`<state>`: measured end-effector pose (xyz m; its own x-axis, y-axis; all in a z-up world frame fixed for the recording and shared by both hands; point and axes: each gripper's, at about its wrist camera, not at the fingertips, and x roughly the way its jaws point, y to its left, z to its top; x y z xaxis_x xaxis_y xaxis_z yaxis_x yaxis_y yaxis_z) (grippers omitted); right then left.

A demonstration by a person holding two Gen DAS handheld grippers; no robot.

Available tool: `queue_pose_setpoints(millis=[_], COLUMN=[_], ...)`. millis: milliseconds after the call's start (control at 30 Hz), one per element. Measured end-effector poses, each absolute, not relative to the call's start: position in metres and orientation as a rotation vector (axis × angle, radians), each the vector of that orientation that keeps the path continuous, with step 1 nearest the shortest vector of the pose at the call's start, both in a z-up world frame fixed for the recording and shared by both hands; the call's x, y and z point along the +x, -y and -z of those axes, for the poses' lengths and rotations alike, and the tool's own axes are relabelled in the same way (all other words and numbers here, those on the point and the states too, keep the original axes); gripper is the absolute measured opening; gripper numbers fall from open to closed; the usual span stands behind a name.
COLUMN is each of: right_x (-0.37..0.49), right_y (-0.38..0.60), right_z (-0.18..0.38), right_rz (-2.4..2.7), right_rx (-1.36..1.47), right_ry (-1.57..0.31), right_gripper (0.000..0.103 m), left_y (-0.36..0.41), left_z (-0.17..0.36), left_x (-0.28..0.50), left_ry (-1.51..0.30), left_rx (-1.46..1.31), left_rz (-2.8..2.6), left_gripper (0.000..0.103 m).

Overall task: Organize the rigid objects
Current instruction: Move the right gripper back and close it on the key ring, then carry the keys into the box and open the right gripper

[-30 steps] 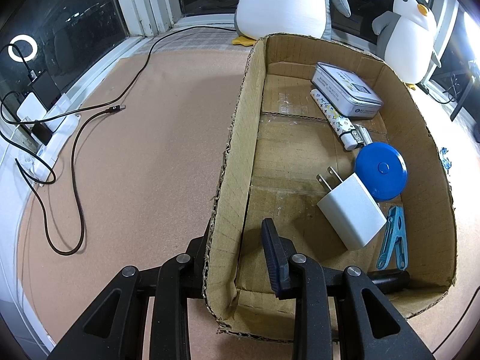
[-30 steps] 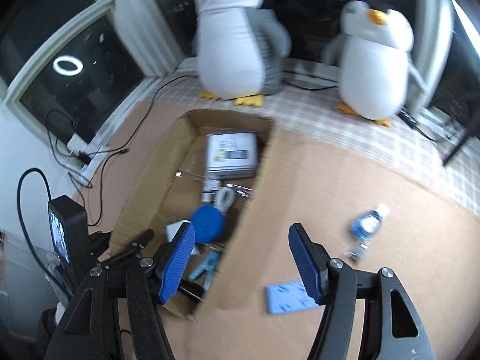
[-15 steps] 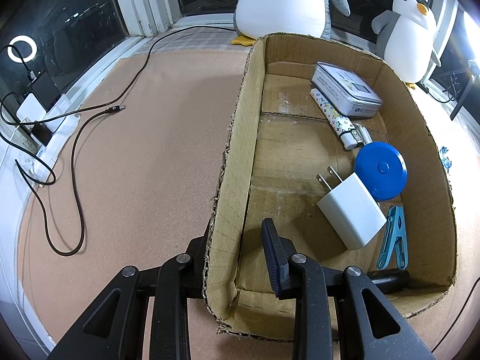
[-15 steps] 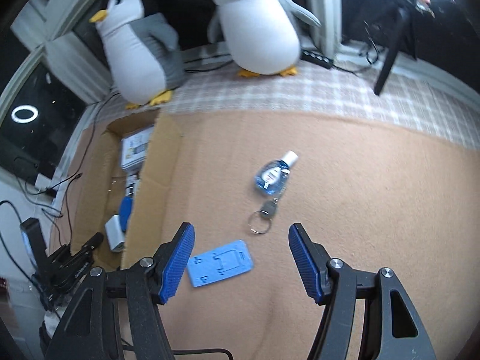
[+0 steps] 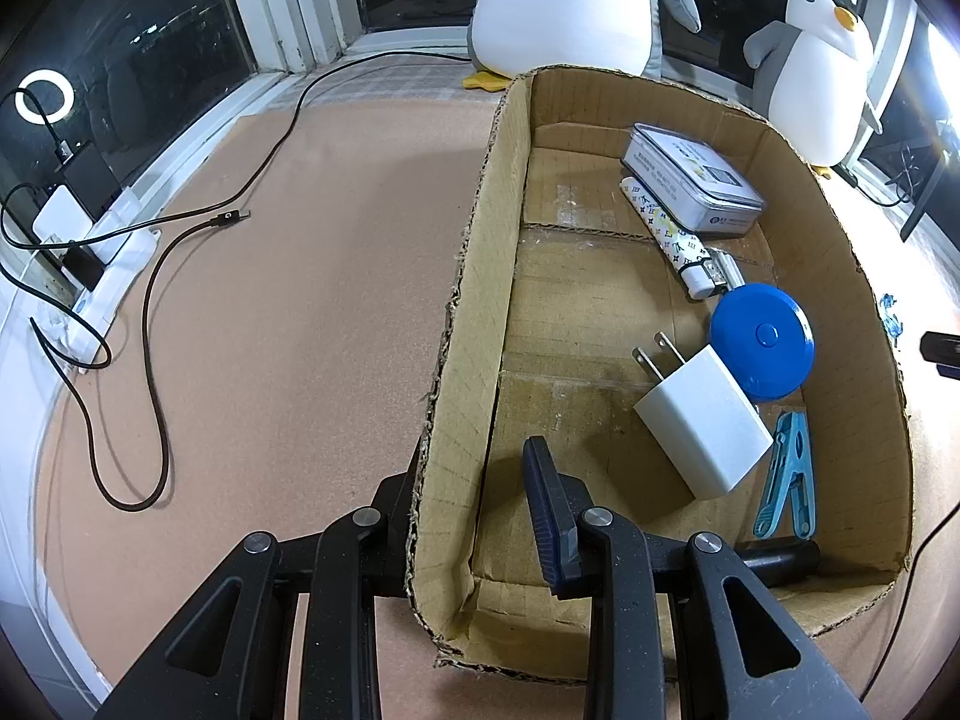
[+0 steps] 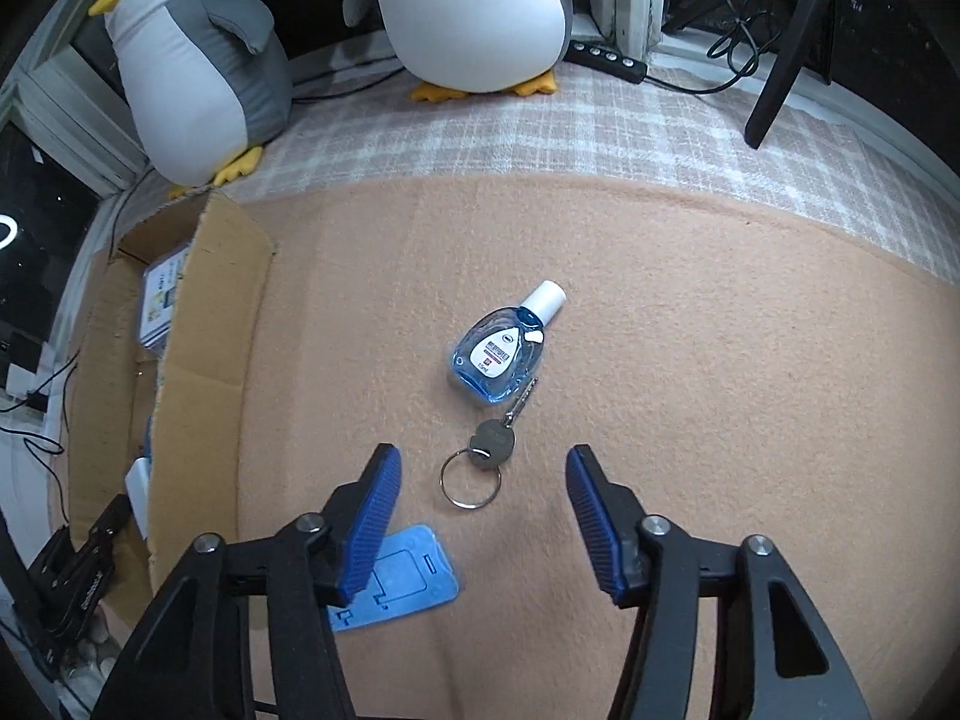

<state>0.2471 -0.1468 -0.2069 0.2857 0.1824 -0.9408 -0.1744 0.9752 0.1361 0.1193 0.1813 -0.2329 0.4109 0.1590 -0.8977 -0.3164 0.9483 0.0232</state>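
My left gripper [image 5: 474, 510] is shut on the near left wall of the cardboard box [image 5: 474, 276], one finger outside and one inside. The box holds a white charger [image 5: 702, 420], a blue round case [image 5: 762, 342], a blue clip [image 5: 786, 474], a patterned tube [image 5: 666, 234] and a grey tin [image 5: 690, 186]. My right gripper [image 6: 480, 522] is open and empty above the mat. Between and just beyond its fingers lies a key on a ring [image 6: 480, 468], with a blue bottle [image 6: 504, 354] behind it. A blue flat holder [image 6: 396, 588] lies under its left finger.
Two plush penguins [image 6: 474, 6] [image 6: 192, 66] stand at the back by the window. A black cable [image 5: 150, 312] runs over the mat left of the box [image 6: 198, 372]. A power strip [image 6: 606, 60] and a tripod leg [image 6: 786, 54] are at the back right.
My right gripper has swung right, away from the box, and come down over the key and bottle. My left gripper and the box have not moved.
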Motion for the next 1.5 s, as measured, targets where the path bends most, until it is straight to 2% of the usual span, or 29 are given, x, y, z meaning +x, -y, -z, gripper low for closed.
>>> queue_pose_setpoints(millis=[167, 333, 667, 967, 1500], right_x=[0.255, 0.256, 0.26, 0.264, 0.262], right_y=[0.139, 0.128, 0.12, 0.129, 0.141], right_z=[0.217, 0.223, 0.227, 0.224, 0.213], right_rz=[-0.229, -0.217, -0.185, -0.196, -0.207], right_rx=[0.009, -0.042, -0.094, -0.076, -0.048], right_ry=[-1.289, -1.308, -1.322, -1.32, -1.296], right_gripper=[0.041, 0.038, 0.017, 0.009, 0.001], left_y=[-0.182, -0.182, -0.183, -0.183, -0.183], left_z=[0.233, 0.233, 0.233, 0.232, 0.232], left_x=[0.119, 0.119, 0.119, 0.119, 0.12], left_ry=[-1.108, -1.106, -1.106, -1.106, -1.106], left_rx=[-0.162, -0.165, -0.164, -0.162, -0.161], left_rz=[-0.299, -0.297, -0.297, -0.298, -0.299], left_gripper=[0.031, 0.031, 0.031, 0.031, 0.031])
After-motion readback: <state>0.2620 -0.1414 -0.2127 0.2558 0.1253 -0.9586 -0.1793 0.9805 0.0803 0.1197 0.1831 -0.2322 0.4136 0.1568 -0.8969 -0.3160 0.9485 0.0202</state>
